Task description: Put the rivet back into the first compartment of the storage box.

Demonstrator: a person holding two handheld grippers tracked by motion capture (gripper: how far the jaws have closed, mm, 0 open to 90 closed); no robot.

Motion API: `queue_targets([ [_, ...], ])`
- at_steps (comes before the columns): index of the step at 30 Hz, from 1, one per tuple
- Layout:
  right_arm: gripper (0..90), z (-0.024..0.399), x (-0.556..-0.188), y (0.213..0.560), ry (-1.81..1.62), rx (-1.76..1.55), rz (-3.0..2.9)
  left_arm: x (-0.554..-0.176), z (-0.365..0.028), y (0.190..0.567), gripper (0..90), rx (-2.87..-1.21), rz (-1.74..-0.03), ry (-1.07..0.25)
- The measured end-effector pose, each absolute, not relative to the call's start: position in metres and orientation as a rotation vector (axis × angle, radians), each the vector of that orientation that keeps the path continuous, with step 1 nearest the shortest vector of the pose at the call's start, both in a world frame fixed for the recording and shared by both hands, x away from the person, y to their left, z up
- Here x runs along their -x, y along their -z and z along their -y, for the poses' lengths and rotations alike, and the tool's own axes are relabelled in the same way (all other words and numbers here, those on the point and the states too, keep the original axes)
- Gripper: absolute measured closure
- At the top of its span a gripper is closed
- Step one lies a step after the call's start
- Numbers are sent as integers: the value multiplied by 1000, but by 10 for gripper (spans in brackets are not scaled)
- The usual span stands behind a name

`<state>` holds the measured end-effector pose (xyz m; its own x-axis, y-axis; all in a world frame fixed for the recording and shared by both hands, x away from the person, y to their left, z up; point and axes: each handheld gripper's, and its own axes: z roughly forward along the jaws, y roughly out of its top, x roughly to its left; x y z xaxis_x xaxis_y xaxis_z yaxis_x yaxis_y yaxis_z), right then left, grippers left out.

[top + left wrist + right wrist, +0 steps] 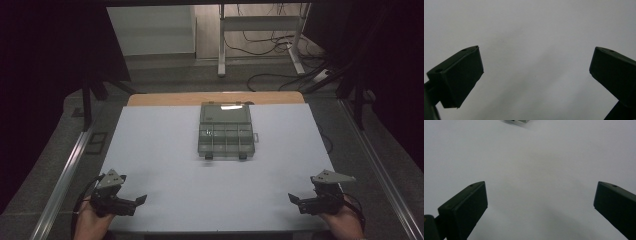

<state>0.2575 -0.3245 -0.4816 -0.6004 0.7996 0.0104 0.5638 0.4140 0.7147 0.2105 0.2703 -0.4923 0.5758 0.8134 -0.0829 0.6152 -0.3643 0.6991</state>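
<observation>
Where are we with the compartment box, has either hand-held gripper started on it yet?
Nothing looks started. The compartment box lies open mid-table with its lid folded back; what its cells hold is too small to tell. The left hand-held gripper and right hand-held gripper sit open and empty near the table's front corners. Everything involving the box remains.

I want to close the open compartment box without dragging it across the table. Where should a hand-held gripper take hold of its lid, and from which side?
Probably the lid's far edge, reached from behind the compartment box. The lid is swung open away from the person, so its free edge faces the far side of the table; lifting there should fold it forward over the tray. Both hand-held grippers, left and right, are open.
</observation>
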Motion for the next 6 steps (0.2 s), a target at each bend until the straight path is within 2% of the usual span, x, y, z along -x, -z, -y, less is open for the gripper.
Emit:
queue_targets([
  [6,0,325,-257,482,-987,-1173,-2345,-212,-269,493,0,-2118,-1129,-353],
])
